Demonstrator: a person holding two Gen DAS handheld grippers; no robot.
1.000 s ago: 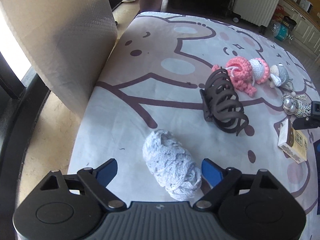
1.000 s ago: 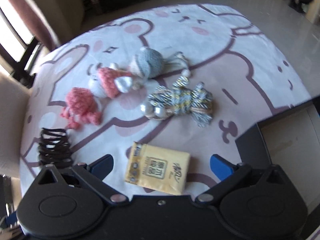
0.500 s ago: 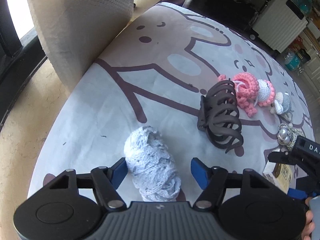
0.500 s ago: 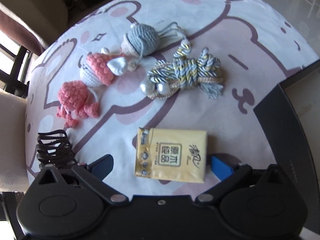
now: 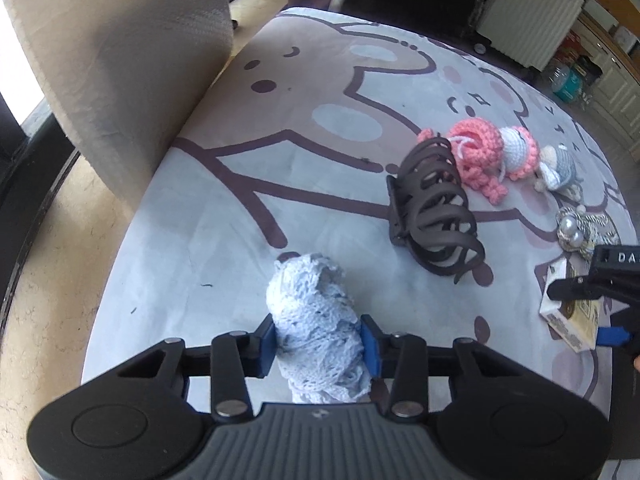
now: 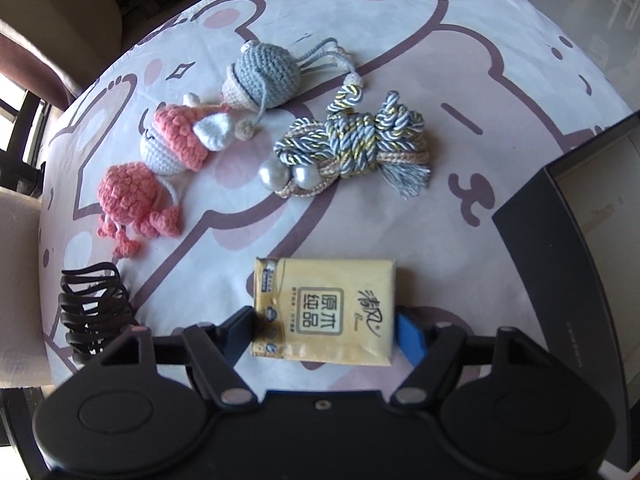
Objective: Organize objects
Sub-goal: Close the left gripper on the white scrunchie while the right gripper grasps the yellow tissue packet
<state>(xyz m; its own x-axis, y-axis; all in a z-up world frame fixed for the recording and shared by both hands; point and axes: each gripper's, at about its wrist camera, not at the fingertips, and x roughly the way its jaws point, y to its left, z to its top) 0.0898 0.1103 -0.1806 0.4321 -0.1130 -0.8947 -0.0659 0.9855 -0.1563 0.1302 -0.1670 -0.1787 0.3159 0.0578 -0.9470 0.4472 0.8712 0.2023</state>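
My left gripper (image 5: 319, 344) is shut on a pale blue knitted bundle (image 5: 314, 320) on the cartoon-print tablecloth (image 5: 280, 160). My right gripper (image 6: 325, 332) is shut on a yellow tissue pack (image 6: 324, 310), both pads pressing its sides; the pack also shows in the left wrist view (image 5: 570, 312). A dark hair claw (image 5: 434, 216) lies in the middle; it also shows in the right wrist view (image 6: 94, 312).
A pink crochet octopus (image 6: 132, 204), a pink-and-white crochet doll (image 6: 180, 140), a grey crochet doll (image 6: 264, 76) and a braided cord with pearls (image 6: 352, 148) lie beyond the pack. A dark box (image 6: 580, 248) stands at the right. A beige chair back (image 5: 120, 60) rises at the left edge.
Both grippers have closed: the left onto the blue knitted bundle, the right onto the tissue pack. Both moved forward and lower over the table.
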